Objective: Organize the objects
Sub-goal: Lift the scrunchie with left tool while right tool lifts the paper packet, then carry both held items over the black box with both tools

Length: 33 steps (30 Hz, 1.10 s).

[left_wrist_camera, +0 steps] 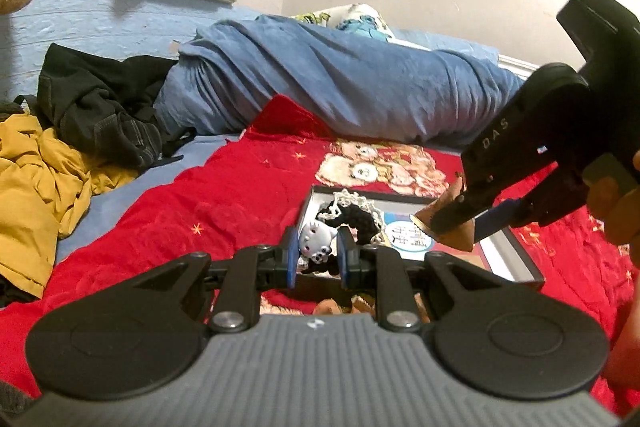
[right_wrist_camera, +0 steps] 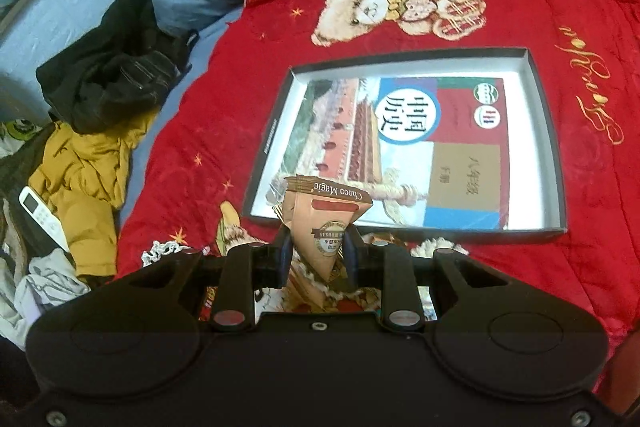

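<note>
My left jaws clamped on a silver cat charm, my right jaws clamped on a Choco Magic wedge packet, shallow box just beyond both.

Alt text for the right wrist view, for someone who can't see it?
A handheld gripper pinches a brown triangular Choco Magic packet above a red bear-print blanket, near a shallow box holding a textbook.

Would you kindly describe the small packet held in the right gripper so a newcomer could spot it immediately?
On the red blanket lies a shallow box holding a textbook. At its near edge, the right gripper pinches a brown wedge-shaped packet, the only thing labelled Choco Magic.
</note>
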Motion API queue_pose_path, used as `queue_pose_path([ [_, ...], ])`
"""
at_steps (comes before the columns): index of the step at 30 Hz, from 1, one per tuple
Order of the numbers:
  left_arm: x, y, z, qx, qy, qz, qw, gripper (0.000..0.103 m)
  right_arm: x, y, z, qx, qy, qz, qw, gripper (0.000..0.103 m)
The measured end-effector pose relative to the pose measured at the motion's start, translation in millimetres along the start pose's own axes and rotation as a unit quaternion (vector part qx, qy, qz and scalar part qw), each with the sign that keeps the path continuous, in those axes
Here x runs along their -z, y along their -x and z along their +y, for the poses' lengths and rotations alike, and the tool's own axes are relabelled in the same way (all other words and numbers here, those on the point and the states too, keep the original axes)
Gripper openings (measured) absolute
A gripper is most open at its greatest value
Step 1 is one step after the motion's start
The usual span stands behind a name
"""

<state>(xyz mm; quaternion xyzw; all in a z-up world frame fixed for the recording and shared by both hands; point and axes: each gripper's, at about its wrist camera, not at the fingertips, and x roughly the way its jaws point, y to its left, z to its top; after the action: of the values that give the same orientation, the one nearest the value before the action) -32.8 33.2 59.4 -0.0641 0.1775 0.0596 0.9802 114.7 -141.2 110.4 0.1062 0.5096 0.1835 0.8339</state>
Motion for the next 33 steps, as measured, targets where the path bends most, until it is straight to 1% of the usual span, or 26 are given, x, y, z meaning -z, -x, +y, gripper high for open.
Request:
queue_pose_path([
  [4,-5,-4,6,0.003,0.01,-0.007,0.9999,0.023,-5,-1,1,-0.006,-0.008,-0.006,1.0,0.026],
  [8,-9,-5,10,-0.009,0.014,-0.025,0.9995,0.023,-12,-3,1,-0.014,-0.022,-0.011,1.0,0.026],
  [12,-16,-8,15,-0.015,0.026,-0.04,0.9987,0.023,-18,-1,2,-0.026,-0.034,-0.025,0.999,0.026],
  [14,-20,-9,16,-0.023,0.036,-0.047,0.998,0.023,-21,2,3,-0.031,-0.038,-0.034,0.998,0.026],
  [17,-26,-14,12,-0.038,0.045,-0.044,0.9973,0.023,-25,5,4,-0.038,-0.045,-0.043,0.997,0.026],
  [20,-33,-19,5,-0.033,0.042,-0.039,0.9978,0.023,-30,8,0,-0.046,-0.058,-0.057,0.996,0.026],
  [24,-45,-26,-8,-0.035,0.027,-0.054,0.9975,0.023,-33,11,-11,-0.051,-0.077,-0.07,0.993,0.026],
  [28,-55,-39,-19,-0.039,0.014,-0.077,0.9961,0.023,-32,10,-18,-0.029,-0.071,-0.081,0.994,0.026],
  [33,-61,-65,-31,-0.048,0.005,-0.079,0.9957,0.023,-35,4,-32,-0.025,-0.082,-0.084,0.993,0.026],
])
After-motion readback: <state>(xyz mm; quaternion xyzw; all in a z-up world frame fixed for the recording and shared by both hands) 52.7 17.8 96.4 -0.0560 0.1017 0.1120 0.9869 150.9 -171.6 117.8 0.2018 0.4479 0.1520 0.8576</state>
